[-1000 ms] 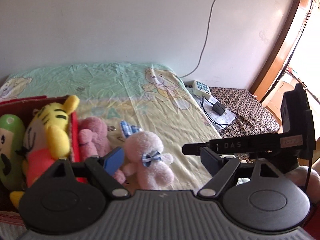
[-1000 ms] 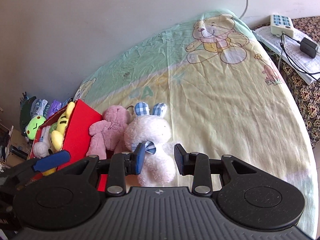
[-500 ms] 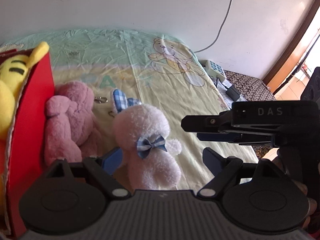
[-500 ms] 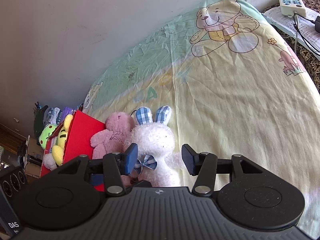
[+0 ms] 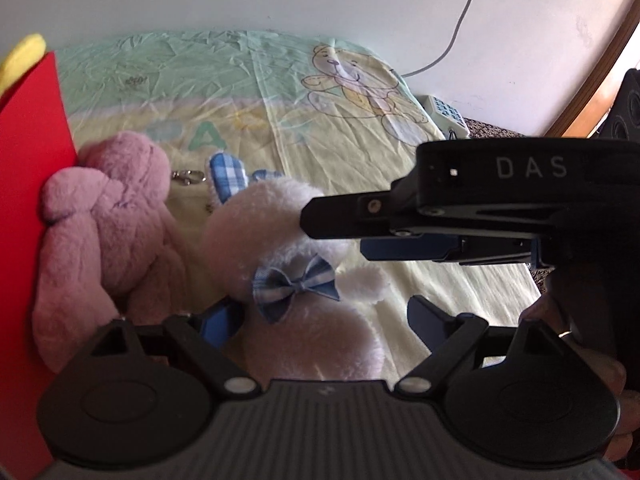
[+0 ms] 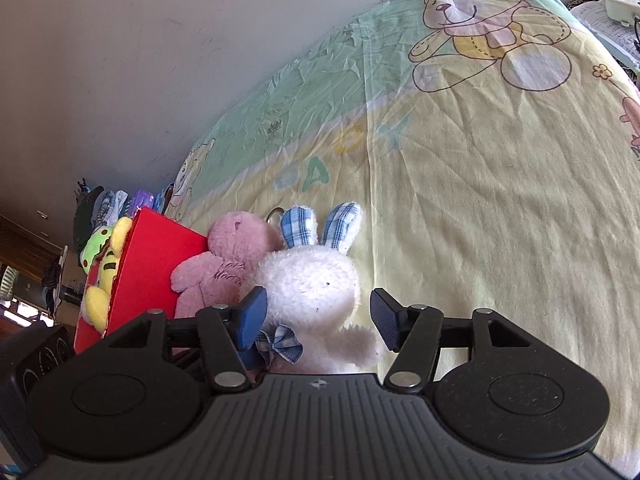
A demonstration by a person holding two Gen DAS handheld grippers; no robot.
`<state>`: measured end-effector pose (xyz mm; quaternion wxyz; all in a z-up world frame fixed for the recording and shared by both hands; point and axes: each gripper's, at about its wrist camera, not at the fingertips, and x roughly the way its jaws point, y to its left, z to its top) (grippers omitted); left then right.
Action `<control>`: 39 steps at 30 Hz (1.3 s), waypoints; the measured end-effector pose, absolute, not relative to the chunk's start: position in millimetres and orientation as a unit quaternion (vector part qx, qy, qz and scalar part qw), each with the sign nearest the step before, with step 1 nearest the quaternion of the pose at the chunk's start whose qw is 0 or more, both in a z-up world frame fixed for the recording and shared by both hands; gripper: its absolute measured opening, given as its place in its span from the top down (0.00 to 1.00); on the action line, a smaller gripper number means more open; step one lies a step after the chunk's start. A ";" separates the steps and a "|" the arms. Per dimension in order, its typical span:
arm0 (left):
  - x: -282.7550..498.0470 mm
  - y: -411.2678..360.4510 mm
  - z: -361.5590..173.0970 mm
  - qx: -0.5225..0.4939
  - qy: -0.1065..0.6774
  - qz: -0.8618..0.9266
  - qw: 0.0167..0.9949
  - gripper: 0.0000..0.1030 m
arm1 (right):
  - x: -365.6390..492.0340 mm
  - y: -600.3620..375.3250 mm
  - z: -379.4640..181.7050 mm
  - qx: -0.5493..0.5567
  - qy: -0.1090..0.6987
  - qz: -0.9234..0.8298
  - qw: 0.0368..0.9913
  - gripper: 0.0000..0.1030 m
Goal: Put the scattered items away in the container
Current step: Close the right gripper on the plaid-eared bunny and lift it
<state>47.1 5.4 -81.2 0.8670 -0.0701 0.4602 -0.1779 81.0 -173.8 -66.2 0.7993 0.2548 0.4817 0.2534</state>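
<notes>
Both grippers have closed in on the white bunny (image 6: 316,284). Right gripper (image 6: 318,322) and left gripper (image 5: 316,320) straddle it, jaws wide, holding nothing. Next: pinch, lift into red box (image 6: 160,256).

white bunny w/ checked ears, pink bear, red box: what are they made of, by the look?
White plush bunny with blue checked ears: fluffy pile fabric, matte; ears and bow look like woven gingham cloth. Pink plush bear: shorter, denser pile, stitched lettering on its chest. Red box: flat, smooth, thin straight-edged walls, probably card or paperboard, though thin plastic can't be ruled out.
</notes>
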 end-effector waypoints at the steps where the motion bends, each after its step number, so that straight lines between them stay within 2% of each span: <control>1: 48.9 5.7 -82.1 -0.068 0.462 -0.179 0.866 0.13 | 82.4 -173.4 -67.4 0.257 0.484 0.255 0.797 0.38; 9: 57.5 6.4 -90.2 -0.061 0.469 -0.183 0.862 0.14 | 89.5 -176.9 -88.0 0.322 0.512 0.271 0.749 0.35; 11: 57.4 5.7 -90.0 -0.059 0.469 -0.183 0.862 0.14 | 88.1 -173.2 -90.9 0.327 0.517 0.282 0.739 0.39; 13: 57.5 6.1 -88.7 -0.060 0.471 -0.184 0.861 0.14 | 85.8 -171.3 -90.8 0.332 0.517 0.289 0.734 0.47; 18: 55.1 2.8 -85.2 -0.050 0.471 -0.188 0.860 0.19 | 76.4 -177.3 -83.9 0.328 0.510 0.285 0.742 0.53; 22: 48.3 -8.8 -83.2 -0.039 0.471 -0.202 0.858 0.29 | 62.9 -189.6 -75.0 0.318 0.506 0.275 0.753 0.54; 29: 23.7 -28.1 -75.3 -0.024 0.462 -0.235 0.855 0.31 | 31.5 -204.6 -56.2 0.304 0.493 0.257 0.774 0.54; 39: -15.0 -30.9 -34.8 -0.014 0.412 -0.269 0.871 0.31 | -9.8 -198.7 -13.1 0.285 0.441 0.243 0.815 0.54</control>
